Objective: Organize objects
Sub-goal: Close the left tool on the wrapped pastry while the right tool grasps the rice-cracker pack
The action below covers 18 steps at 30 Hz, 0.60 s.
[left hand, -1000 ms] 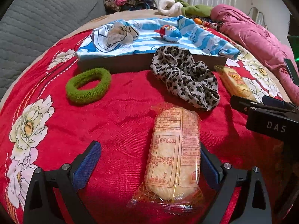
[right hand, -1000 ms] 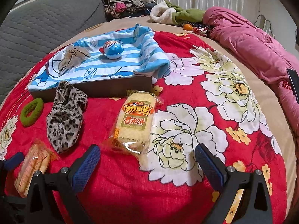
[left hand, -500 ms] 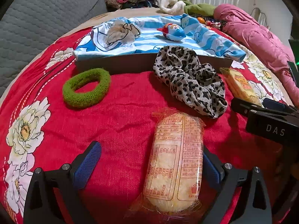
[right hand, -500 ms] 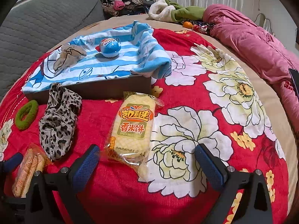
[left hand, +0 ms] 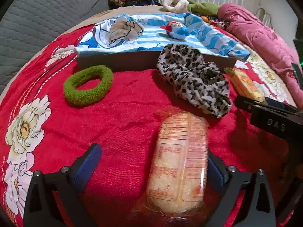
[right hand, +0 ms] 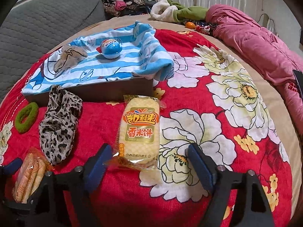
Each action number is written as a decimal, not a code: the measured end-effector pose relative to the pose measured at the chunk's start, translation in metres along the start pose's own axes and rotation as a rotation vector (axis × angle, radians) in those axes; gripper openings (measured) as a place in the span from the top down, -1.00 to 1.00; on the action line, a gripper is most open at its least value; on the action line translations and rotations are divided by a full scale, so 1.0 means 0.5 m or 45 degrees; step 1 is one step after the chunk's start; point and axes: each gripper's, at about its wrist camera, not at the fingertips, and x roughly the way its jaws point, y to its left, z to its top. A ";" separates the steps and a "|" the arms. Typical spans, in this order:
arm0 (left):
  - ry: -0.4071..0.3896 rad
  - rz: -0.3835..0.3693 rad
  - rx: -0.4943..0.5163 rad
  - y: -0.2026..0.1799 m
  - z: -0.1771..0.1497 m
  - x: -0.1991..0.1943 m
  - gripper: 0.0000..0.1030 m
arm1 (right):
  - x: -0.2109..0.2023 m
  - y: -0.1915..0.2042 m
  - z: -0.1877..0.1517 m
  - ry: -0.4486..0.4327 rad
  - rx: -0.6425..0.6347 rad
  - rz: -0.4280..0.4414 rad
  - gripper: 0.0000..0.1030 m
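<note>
Left gripper (left hand: 151,166) has its fingers spread wide, low over the red floral bedspread (left hand: 123,113). A rice cracker pack (left hand: 180,162), label side down, lies between them, hard against the right finger; contact with the blue pad can't be confirmed, and the left finger is well apart from it. The pack is blurred.

Right gripper (right hand: 149,162) is also spread wide, grasping nothing. The near end of a second rice cracker pack (right hand: 140,126), printed side up, lies between its fingers without touching them.

Beyond the packs sit a leopard-print scrunchie (left hand: 195,79) and a green scrunchie (left hand: 88,86), both on the bedspread, just in front of a dark box (right hand: 113,91) draped with a blue striped cloth (right hand: 121,64). A beige scrunchie (right hand: 69,58) and a blue toy egg (right hand: 110,49) rest on the cloth.
</note>
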 end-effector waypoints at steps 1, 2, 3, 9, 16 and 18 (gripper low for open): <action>-0.005 -0.013 0.009 -0.001 0.000 -0.004 -0.74 | -0.001 0.000 0.000 -0.001 -0.001 0.001 -0.49; -0.010 -0.019 0.014 -0.002 0.000 -0.007 -0.68 | -0.002 0.000 0.000 -0.002 -0.002 0.004 -0.45; -0.015 -0.028 0.022 -0.005 0.000 -0.011 -0.51 | -0.003 0.000 -0.001 -0.004 -0.003 0.009 -0.41; -0.014 -0.062 0.060 -0.017 0.006 -0.022 0.02 | -0.011 0.006 -0.003 -0.005 -0.025 0.024 -0.16; 0.012 -0.128 0.028 -0.011 0.015 -0.023 0.20 | -0.023 0.012 -0.004 -0.006 -0.044 0.045 0.06; 0.016 -0.138 0.019 -0.009 0.015 -0.024 0.21 | -0.027 0.011 -0.005 -0.004 -0.040 0.064 0.07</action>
